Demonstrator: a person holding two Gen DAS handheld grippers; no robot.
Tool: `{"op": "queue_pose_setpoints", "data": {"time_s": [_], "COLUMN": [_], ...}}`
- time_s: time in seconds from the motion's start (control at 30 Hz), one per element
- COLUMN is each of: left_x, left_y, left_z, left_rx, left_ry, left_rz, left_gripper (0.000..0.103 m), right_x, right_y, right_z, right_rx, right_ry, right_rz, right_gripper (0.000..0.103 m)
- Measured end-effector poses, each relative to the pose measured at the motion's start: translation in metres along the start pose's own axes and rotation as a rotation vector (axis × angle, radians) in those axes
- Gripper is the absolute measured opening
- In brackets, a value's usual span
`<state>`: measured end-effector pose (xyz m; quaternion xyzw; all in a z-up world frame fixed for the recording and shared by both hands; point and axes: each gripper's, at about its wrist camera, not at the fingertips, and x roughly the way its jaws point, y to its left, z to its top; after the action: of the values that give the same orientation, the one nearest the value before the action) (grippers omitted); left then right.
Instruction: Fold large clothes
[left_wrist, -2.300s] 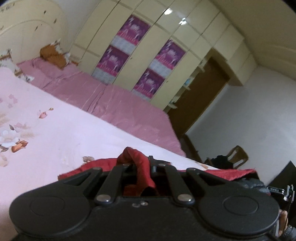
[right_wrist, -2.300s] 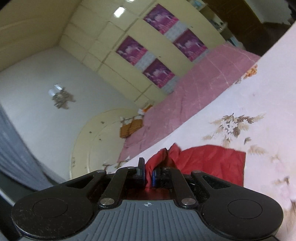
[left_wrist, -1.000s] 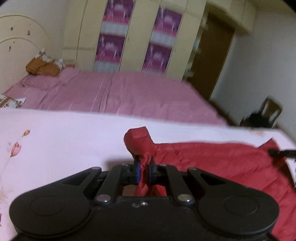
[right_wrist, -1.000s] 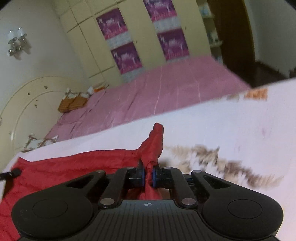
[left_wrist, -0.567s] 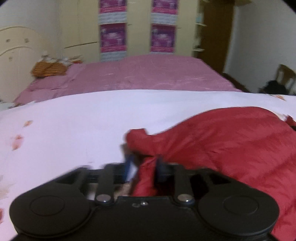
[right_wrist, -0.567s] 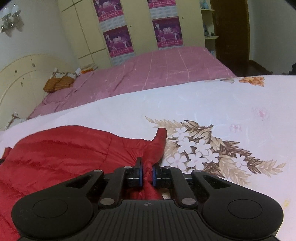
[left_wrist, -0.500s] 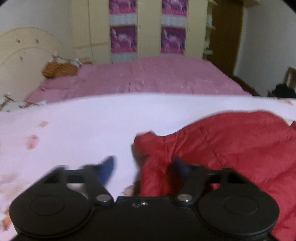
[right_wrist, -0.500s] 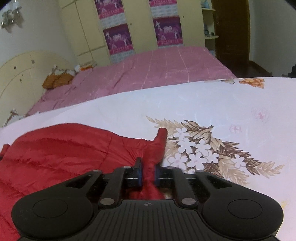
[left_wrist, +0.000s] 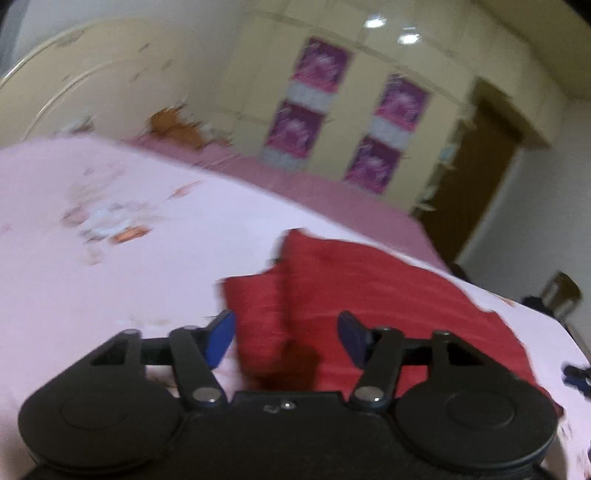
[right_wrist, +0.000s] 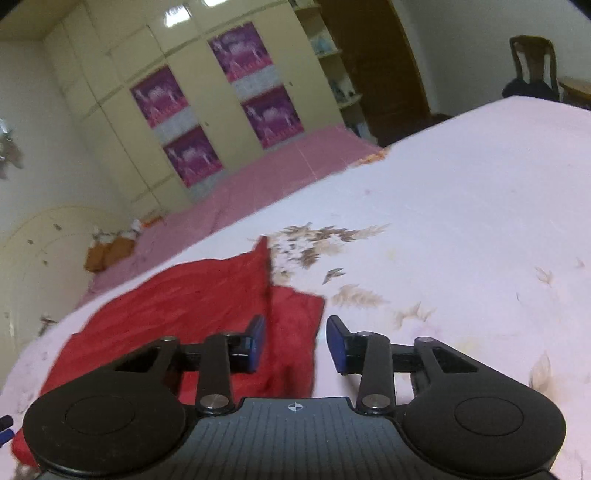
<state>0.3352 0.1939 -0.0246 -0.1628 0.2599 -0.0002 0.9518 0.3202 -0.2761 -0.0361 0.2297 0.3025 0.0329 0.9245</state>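
Grippers apart above a folded red jacket

Red jacket (left_wrist: 373, 295) lay flat on the pale floral bedspread (left_wrist: 110, 266), one layer folded over another, with a stepped corner showing at its near end in both wrist views. The left gripper (left_wrist: 286, 334) hung just above that end with its blue-padded jaws spread wide and nothing between them but fabric below. The right gripper (right_wrist: 295, 341) likewise stood with jaws parted, one pad over the red cloth and the other over bare bedspread, holding nothing. The left view was smeared by motion, so whether either tool touched the cloth could not be told for certain; they appeared clear of it.

By its sheen and faint quilting the garment looked like a light padded jacket: soft, compressible, probably slick, and likely to spring open or slide on itself if left loose. A hold would best be taken at the corners of a doubled edge, pinching both layers together, one gripper at each end so the edge stays taut. A pinch in the puffy middle would likely bunch it.

Beyond lay a mauve bed (right_wrist: 280, 173) and a cream wardrobe (right_wrist: 207, 96).
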Motion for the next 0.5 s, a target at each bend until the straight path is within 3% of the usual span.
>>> {"op": "queue_pose_setpoints", "data": {"time_s": [0.1, 0.23, 0.3, 0.43, 0.5], "left_x": [0.004, 0.048, 0.062, 0.051, 0.028], "left_y": [-0.043, -0.060, -0.057, -0.060, -0.059], "left_z": [-0.014, -0.040, -0.045, -0.034, -0.029], "left_rx": [0.169, 0.287, 0.288, 0.257, 0.216], "left_ry": [-0.013, 0.129, 0.139, 0.139, 0.087], "left_rz": [-0.045, -0.023, -0.016, 0.028, 0.061], "left_gripper": [0.058, 0.057, 0.057, 0.055, 0.078], "right_x": [-0.008, 0.018, 0.045, 0.054, 0.034], "right_y": [0.041, 0.072, 0.070, 0.068, 0.060], "right_z": [-0.016, -0.058, -0.069, -0.063, -0.054], "right_rx": [-0.141, -0.322, -0.328, -0.249, -0.152], "right_ry": [-0.007, 0.086, 0.160, 0.150, 0.116], "right_rz": [0.098, 0.098, 0.060, 0.048, 0.036], "right_gripper": [0.037, 0.037, 0.037, 0.037, 0.040]}}
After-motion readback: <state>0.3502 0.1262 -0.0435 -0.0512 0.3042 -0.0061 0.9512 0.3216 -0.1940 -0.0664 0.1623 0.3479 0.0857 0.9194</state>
